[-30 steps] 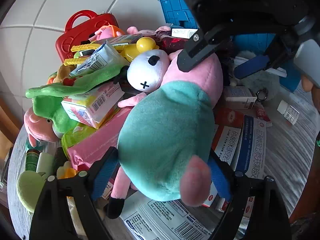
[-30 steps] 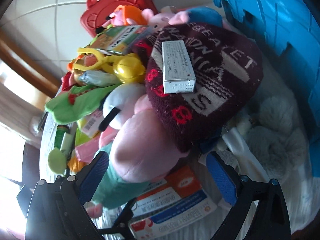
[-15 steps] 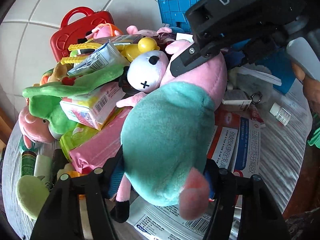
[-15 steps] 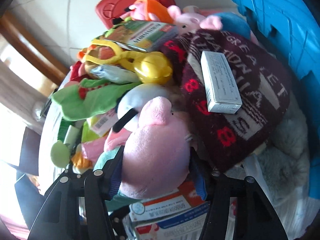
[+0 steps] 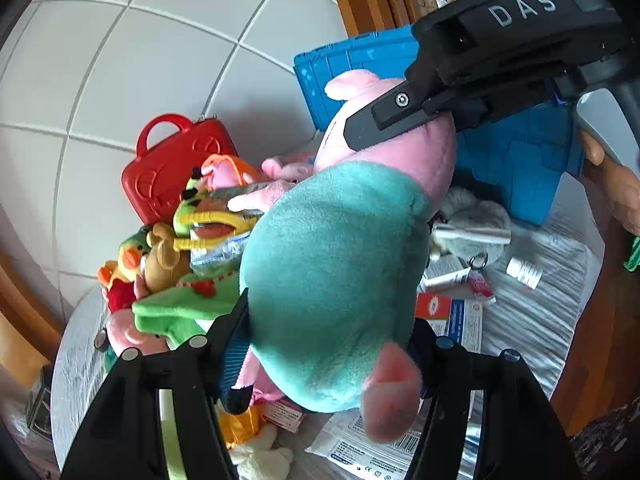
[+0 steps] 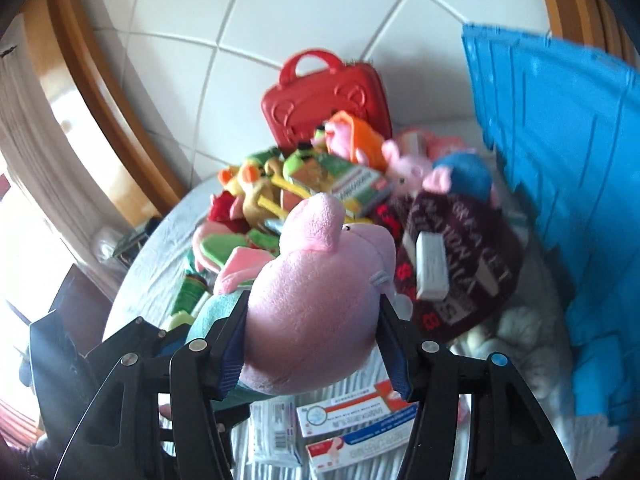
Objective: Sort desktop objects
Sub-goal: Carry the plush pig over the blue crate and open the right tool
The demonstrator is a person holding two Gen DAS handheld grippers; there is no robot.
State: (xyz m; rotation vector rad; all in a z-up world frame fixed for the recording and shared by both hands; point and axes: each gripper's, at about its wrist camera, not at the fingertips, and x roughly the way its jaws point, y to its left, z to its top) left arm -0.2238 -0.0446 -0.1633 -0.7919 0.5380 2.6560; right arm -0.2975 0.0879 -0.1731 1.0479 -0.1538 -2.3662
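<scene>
A large plush pig (image 5: pixel 332 280) with a teal body and pink head hangs above the cluttered table. My left gripper (image 5: pixel 328 344) is shut on its teal body, blue pads pressed into both sides. My right gripper (image 6: pixel 312 340) is shut on its pink head (image 6: pixel 316 312); that same gripper shows in the left wrist view as a black arm (image 5: pixel 480 76) across the head. Below the pig lies a heap of toys (image 6: pixel 280 184), with a dark knitted hat (image 6: pixel 460 264) bearing a white box (image 6: pixel 430 268).
A red toy case (image 5: pixel 172 168) stands against the tiled wall behind the heap. A blue crate (image 6: pixel 560 184) rises on the right. Medicine boxes (image 6: pixel 352 412) and a paper packet (image 5: pixel 380 448) lie on the table under the pig, a small white bottle (image 5: pixel 524 272) farther right.
Both grippers closed on the plush pig and lifted it off the heap. The toys, hat and boxes now sit lower and smaller in both views, and more wall shows.
</scene>
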